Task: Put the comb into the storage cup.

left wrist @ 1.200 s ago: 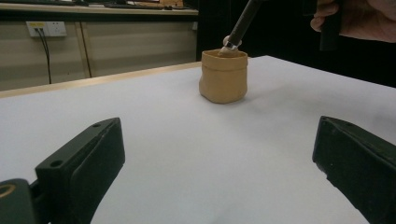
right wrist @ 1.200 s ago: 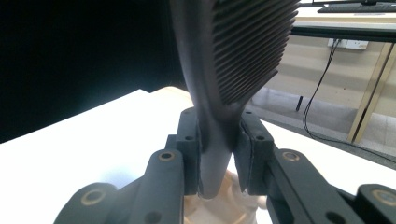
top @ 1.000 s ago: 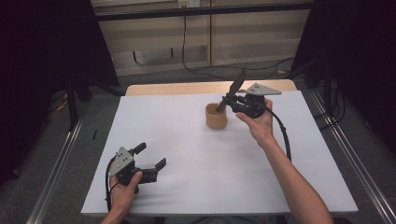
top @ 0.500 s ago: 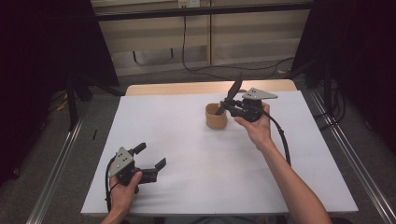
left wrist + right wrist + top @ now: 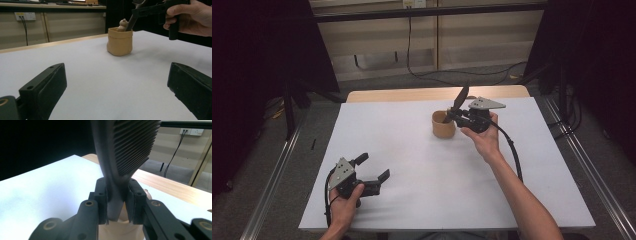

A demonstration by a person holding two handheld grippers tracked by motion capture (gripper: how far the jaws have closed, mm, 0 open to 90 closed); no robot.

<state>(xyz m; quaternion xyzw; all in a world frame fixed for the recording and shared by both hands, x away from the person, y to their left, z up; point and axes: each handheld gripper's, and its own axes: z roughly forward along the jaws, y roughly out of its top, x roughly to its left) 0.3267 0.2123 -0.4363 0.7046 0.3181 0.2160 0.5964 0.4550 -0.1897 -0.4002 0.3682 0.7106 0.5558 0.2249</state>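
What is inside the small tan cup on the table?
The tan cup holds a small tan figure and the lower end of a black comb. The cup wall hides their lower parts.

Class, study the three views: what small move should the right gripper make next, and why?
Probably lower it a little. The right gripper is shut on a dark ribbed plastic comb whose lower end already reaches into the tan pouch-shaped ceramic cup beside a small beige figure. The left gripper rests open.
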